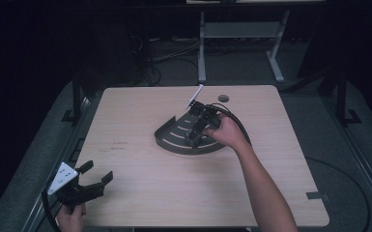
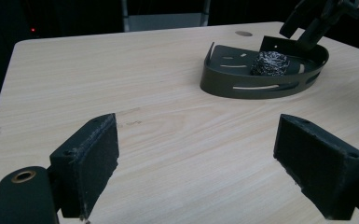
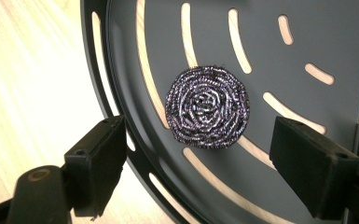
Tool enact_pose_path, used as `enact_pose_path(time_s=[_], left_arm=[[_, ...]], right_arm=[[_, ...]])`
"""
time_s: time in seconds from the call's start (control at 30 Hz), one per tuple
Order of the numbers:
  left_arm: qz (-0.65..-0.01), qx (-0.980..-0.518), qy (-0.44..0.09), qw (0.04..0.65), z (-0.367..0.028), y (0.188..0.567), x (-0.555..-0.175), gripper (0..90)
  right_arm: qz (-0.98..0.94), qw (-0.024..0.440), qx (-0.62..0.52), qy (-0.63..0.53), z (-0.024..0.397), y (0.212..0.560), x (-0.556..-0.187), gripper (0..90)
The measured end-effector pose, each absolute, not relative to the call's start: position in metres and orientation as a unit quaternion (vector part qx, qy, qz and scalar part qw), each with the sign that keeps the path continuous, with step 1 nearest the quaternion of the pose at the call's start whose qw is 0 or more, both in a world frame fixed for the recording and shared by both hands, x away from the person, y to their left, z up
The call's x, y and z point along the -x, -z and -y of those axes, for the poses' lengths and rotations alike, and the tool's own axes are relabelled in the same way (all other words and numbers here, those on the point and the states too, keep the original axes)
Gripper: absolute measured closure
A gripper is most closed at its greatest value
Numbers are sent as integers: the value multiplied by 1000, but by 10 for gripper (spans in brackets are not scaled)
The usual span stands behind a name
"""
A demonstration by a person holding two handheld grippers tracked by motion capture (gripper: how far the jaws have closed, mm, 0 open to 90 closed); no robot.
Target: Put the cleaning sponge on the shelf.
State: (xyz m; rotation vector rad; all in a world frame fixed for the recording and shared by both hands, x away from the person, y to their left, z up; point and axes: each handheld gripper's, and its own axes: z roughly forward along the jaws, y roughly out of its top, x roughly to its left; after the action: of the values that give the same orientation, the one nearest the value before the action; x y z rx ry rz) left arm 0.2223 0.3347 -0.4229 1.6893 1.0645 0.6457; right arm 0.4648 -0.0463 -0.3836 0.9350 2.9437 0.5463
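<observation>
A dark, slotted, fan-shaped tray [image 1: 169, 140] lies near the middle of the table. Inside it rests a round steel-wool scourer [image 3: 207, 106], dark and shiny [image 2: 270, 63]. A hand holds my right gripper [image 1: 194, 139] over the tray, tilted down; it hides the scourer in the high view. Its jaws stand open just above the scourer, one on each side, and grip nothing [image 3: 205, 156]. My left gripper [image 1: 98, 170] is at the table's near left corner, open and empty [image 2: 200, 158], facing the tray [image 2: 261, 88] from a distance.
The light wooden table [image 1: 140, 193] has a round cable hole [image 1: 223, 98] at the back and a piece of tape [image 1: 315, 195] near the front right corner. Metal frame legs [image 1: 202, 53] and cables stand on the dark floor behind.
</observation>
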Motion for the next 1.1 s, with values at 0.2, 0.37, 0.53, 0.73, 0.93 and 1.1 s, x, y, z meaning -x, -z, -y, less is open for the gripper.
enact_pose_path(time_s=[0.2, 0.37, 0.53, 0.73, 0.93, 1.1], left_arm=[[-439, -700, -269, 495, -333, 423, -222, 132], [-439, -701, -269, 494, -334, 423, -222, 132], [-439, -700, -269, 494, -334, 423, -222, 132], [-438, -701, -268, 494, -333, 423, -222, 132], [-439, -700, -269, 494, -333, 423, -222, 132], [-439, -701, -269, 494, -333, 423, -222, 132]], right_arm=[[-937, -1, -300, -178, 52, 383, -459, 185], [-935, -3, -304, -183, 59, 381, -456, 185], [-935, -3, -304, -184, 65, 379, -453, 185], [-934, -2, -305, -189, 72, 375, -447, 182], [-933, 2, -305, -191, 79, 375, -440, 180], [-931, 3, -308, -194, 87, 372, -435, 180]])
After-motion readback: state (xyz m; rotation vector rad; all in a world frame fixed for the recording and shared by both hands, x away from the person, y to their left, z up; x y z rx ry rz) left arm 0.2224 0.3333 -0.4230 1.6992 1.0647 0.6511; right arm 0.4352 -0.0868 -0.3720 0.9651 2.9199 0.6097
